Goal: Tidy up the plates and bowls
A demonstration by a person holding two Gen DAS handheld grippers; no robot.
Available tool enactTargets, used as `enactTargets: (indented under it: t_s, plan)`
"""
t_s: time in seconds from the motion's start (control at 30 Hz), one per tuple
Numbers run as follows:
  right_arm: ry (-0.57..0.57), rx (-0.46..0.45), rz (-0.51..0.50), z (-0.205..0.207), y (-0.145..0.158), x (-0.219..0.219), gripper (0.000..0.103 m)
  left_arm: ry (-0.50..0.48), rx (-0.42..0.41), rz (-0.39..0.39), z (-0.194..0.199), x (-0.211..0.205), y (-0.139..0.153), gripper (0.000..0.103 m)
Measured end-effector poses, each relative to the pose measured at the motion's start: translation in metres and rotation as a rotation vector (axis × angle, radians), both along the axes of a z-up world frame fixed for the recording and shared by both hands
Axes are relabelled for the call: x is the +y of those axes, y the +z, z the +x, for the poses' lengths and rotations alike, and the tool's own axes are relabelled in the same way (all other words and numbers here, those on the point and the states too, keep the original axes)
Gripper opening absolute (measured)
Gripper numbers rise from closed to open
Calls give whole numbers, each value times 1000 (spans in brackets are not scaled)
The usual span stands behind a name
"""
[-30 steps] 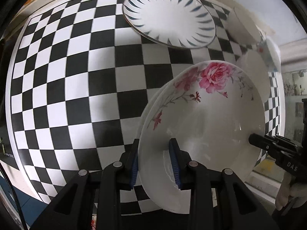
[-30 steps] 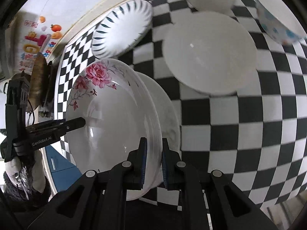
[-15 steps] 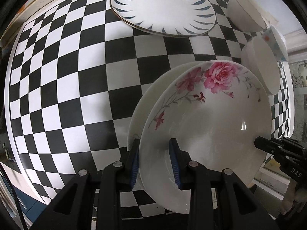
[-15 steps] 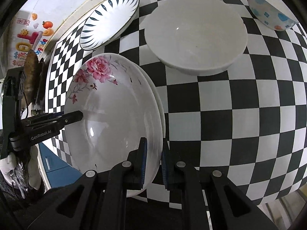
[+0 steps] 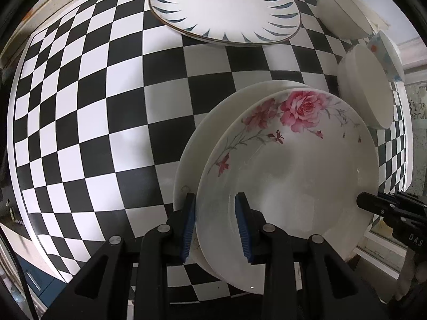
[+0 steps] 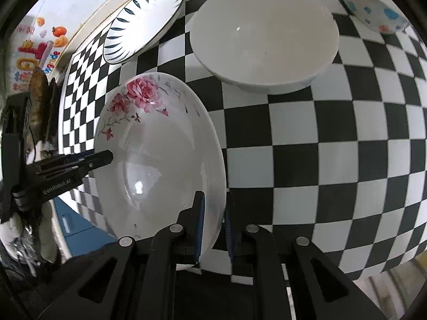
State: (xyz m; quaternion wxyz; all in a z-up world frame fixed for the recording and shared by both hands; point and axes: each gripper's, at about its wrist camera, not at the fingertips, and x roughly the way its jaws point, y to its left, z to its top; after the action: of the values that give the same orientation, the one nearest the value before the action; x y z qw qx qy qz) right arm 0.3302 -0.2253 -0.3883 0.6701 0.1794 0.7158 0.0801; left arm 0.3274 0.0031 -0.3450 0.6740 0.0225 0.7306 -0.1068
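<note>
The rose plate [image 5: 293, 176] has been lowered over a white plate [image 5: 202, 144] toward 12 o'clock; it is clamped by the left hand-held gripper [image 5: 216, 224], while the right hand-held gripper [image 6: 214, 224] is easing open around its rim, so stacking looks nearly done.

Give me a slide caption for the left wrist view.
Both grippers, left gripper and right gripper, grip the rose plate above a plain plate on the checkered table.

Open checkered tabletop [image 5: 93, 122] left; striped plate [image 5: 226, 8] and bowls [image 6: 264, 34] crowd behind.
</note>
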Motion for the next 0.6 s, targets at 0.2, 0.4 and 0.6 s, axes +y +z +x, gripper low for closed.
enactTargets:
  t_s: [0.2, 0.4, 0.6]
  plan:
    - [-39, 1, 31, 2, 4, -10, 18, 35, 17, -17, 4, 8, 6, 28]
    - [-19, -13, 41, 11, 25, -13, 18, 71, 17, -10, 7, 23, 15, 28]
    - [14, -92, 59, 47, 68, -9, 18, 117, -33, -63, 24, 35, 52, 28]
